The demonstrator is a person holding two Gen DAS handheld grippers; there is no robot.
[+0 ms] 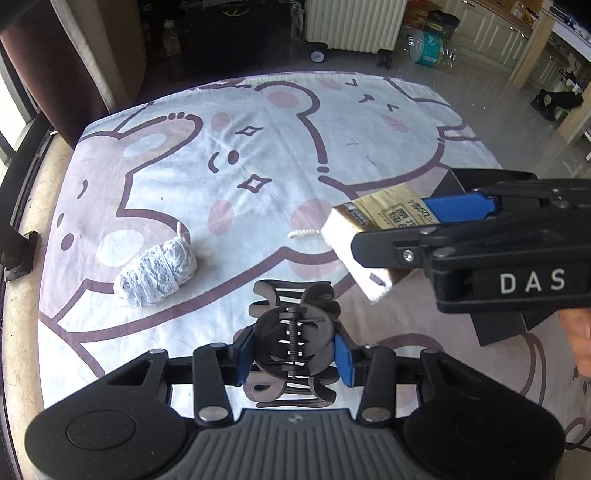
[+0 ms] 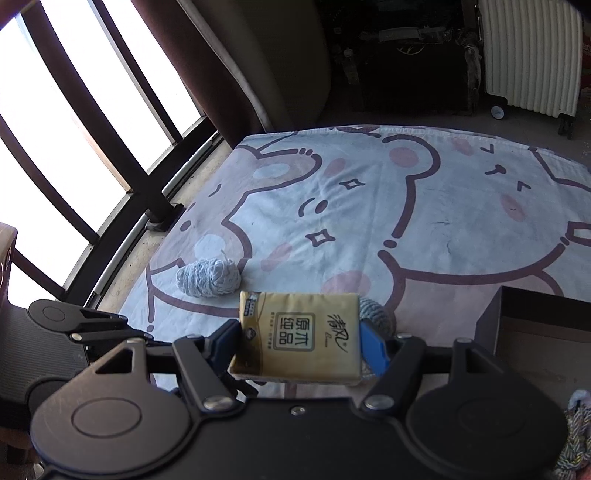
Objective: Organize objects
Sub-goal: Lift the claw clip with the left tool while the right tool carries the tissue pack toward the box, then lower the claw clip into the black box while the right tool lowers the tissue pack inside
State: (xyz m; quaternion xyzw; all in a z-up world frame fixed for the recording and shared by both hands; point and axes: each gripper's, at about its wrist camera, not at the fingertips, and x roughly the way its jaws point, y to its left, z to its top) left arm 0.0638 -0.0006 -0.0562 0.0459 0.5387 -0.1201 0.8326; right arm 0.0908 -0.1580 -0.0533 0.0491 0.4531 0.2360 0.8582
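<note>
My left gripper [image 1: 293, 350] is shut on a dark grey hair claw clip [image 1: 293, 332] and holds it above the cartoon-bear cloth [image 1: 258, 155]. My right gripper [image 2: 303, 347] is shut on a golden tissue pack [image 2: 301, 332]; in the left wrist view the pack [image 1: 373, 229] hangs at the right, above the cloth. A pale blue-white ball of yarn [image 1: 157, 275] lies on the cloth to the left, also in the right wrist view [image 2: 208, 277]. A grey knitted thing [image 2: 378, 314] lies behind the tissue pack, mostly hidden.
A dark open box [image 2: 535, 325] stands on the cloth at the right, also behind the right gripper in the left wrist view [image 1: 461, 181]. A short cream cord [image 1: 304, 232] lies on the cloth. Window bars [image 2: 110, 147] run along the left; a white radiator [image 1: 354, 22] stands beyond.
</note>
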